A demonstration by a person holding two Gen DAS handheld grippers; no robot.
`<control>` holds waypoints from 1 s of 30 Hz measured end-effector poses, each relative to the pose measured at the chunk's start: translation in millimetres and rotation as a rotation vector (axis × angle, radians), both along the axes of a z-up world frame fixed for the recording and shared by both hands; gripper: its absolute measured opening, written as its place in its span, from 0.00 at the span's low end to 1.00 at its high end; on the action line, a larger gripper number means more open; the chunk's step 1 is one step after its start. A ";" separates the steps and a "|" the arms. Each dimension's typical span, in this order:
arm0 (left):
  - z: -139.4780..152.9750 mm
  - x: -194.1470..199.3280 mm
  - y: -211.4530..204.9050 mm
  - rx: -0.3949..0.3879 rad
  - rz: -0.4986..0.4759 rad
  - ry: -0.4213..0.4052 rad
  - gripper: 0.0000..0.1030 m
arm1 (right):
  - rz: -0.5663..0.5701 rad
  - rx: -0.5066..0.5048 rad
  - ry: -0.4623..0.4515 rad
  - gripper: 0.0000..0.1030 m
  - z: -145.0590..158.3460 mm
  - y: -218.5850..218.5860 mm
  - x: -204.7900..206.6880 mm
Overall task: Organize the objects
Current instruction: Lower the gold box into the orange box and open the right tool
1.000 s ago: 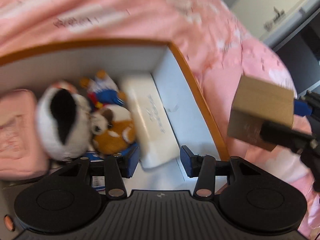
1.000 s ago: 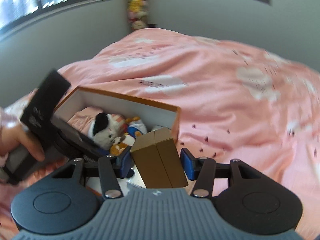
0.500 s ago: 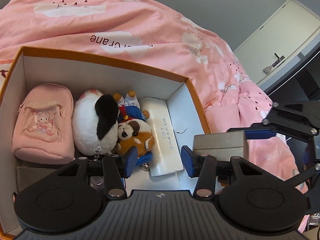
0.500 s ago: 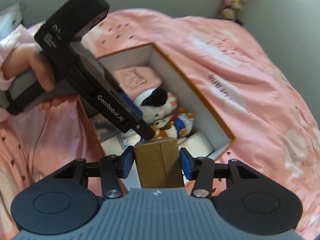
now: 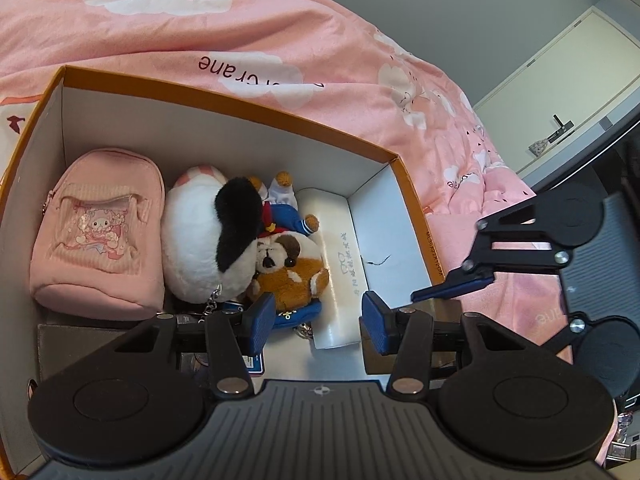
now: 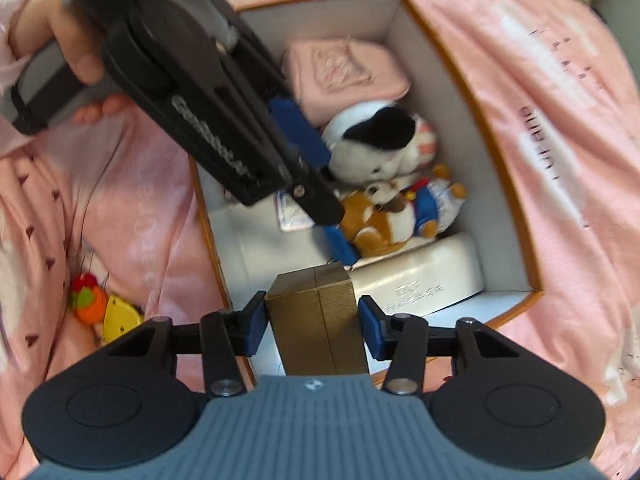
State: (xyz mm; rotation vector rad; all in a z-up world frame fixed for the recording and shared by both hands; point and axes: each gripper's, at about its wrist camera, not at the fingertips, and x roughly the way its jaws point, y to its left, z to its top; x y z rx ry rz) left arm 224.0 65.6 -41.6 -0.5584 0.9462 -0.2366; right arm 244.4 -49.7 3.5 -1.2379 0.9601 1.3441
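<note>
Between right jaws: boxy gold case [image 6: 318,320] (ribbed).

Gold box [image 6: 316,320] held upright over orange-rimmed carton [image 6: 508,184]; pink pouch [image 5: 100,228], plush toys [image 5: 216,236], white case [image 5: 340,264] packed inside.

Black tongs [image 5: 318,320], blue pads [image 5: 262,316].

Your left gripper [image 5: 318,318] hangs open over the orange-rimmed box [image 5: 224,102]: pink pouch [image 5: 98,228] far left, plush toys [image 5: 240,240] middle, white case [image 5: 338,264] right.
</note>
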 end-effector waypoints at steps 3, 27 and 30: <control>-0.8 0.0 1.0 -0.006 0.001 0.000 0.54 | 0.014 -0.046 0.034 0.49 -9.4 5.3 5.4; -7.3 2.6 12.5 -0.026 0.028 0.019 0.54 | 0.093 -0.260 0.163 0.50 -57.2 28.5 21.3; -8.1 3.7 12.4 -0.027 0.026 0.022 0.54 | 0.089 -0.256 0.157 0.50 -54.7 28.2 20.6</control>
